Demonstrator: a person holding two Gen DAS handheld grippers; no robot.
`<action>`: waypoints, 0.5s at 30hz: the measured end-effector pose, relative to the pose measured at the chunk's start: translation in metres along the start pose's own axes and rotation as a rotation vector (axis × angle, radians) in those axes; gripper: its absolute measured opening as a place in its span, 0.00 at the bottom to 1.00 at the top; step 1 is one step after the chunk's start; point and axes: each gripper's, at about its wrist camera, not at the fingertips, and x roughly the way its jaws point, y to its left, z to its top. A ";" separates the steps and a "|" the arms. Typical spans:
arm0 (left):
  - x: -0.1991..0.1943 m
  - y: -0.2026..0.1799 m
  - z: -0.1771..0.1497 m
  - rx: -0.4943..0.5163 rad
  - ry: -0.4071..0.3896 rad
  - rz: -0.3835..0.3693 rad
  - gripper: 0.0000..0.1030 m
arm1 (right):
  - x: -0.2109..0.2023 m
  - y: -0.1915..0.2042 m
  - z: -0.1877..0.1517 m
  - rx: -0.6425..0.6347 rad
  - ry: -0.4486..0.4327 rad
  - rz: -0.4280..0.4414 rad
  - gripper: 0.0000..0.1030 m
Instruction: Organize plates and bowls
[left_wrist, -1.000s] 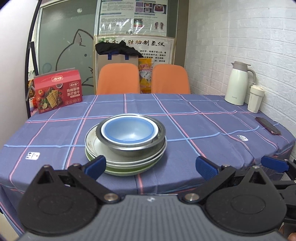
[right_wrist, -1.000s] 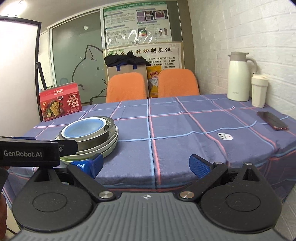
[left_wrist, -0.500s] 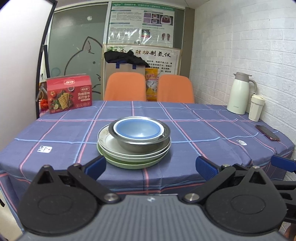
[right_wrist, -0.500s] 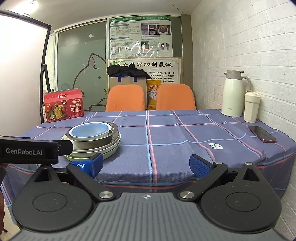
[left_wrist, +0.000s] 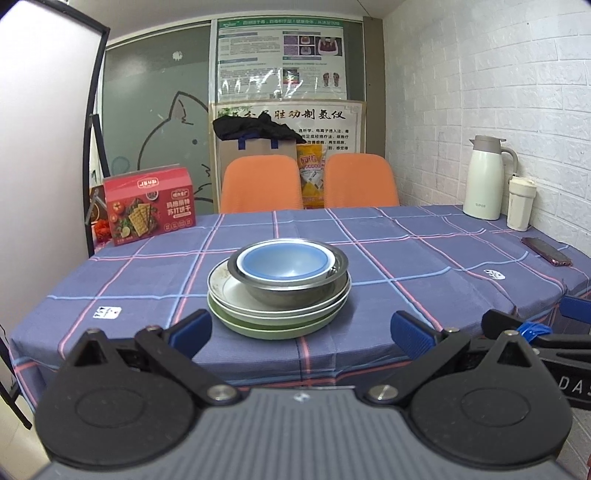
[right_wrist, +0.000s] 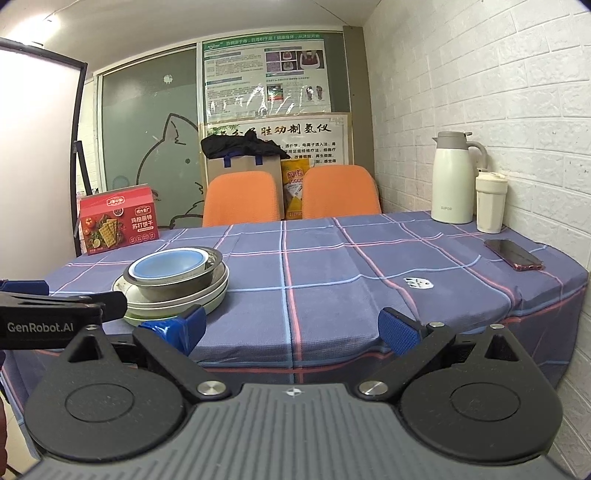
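At the near edge of the blue plaid tablecloth, I hold both tools short of the crockery, nothing gripped. My left gripper has its blue-padded fingers spread wide with only air between them, and my right gripper is spread the same way over bare cloth.

The work sits in one pile at my left tool's twelve o'clock: a pale blue plastic bowl nested in a dull steel bowl, both resting on white dinner plates, with a green plate at the bottom. From my right tool the pile lies at about ten o'clock, partly behind the left tool's body.

By my reckoning the stack looks already sorted — or not yet touched; I cannot tell which.

The risks, as I judge them: the steel bowl sits off-centre, toward the pile's right rim, so a nudge could slide it; pinching a thin plate rim one-handed could tip the bowls off; and the pile stands near the table's front edge.
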 end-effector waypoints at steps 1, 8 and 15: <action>0.000 -0.001 0.000 0.005 -0.003 0.009 1.00 | 0.000 0.000 0.000 0.000 0.000 0.001 0.85; 0.002 -0.003 -0.003 0.018 0.006 0.018 1.00 | 0.000 0.002 -0.001 0.001 0.003 -0.001 0.85; 0.004 -0.004 -0.006 0.022 0.016 0.018 1.00 | 0.001 0.001 -0.001 0.005 0.007 0.002 0.85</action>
